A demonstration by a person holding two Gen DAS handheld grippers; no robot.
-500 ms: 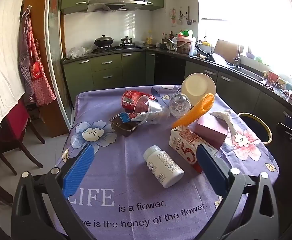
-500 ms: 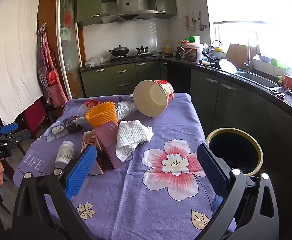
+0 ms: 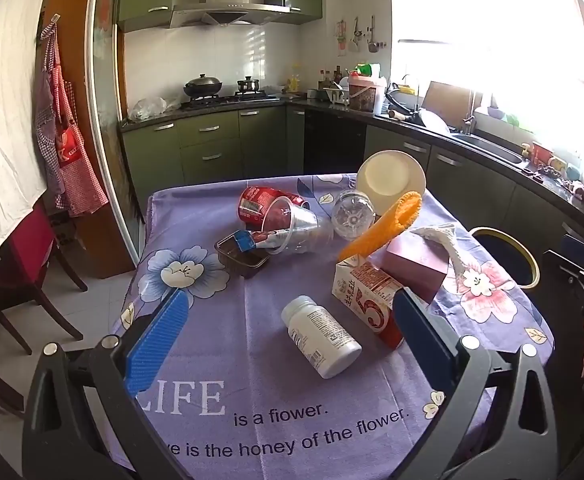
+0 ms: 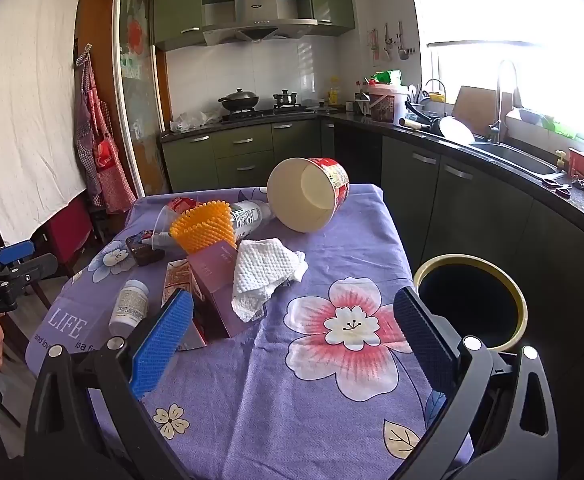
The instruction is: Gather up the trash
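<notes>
Hovering over the near table edge, the left gripper [image 3: 287, 344] has its jaws spread, gripping nothing; a white pill bottle [image 3: 323, 337] lies on its side between them. The right gripper [image 4: 292, 336] is likewise spread over the purple tablecloth [image 4: 332, 420]. Beyond: milk carton [image 3: 366, 294], crumpled tissue [image 4: 261, 276], tipped paper bucket [image 4: 308, 194]. The trash bin [image 4: 520, 296] stands right of the table.

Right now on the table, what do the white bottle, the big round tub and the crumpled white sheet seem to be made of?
White cylindrical pill bottle: probably plastic, smooth with a slight sheen, printed label. Large round tub lying on its side: likely paperboard, matte cream inside, printed red outside. Crumpled white sheet: apparently paper towel, with a dimpled embossed texture.
</notes>
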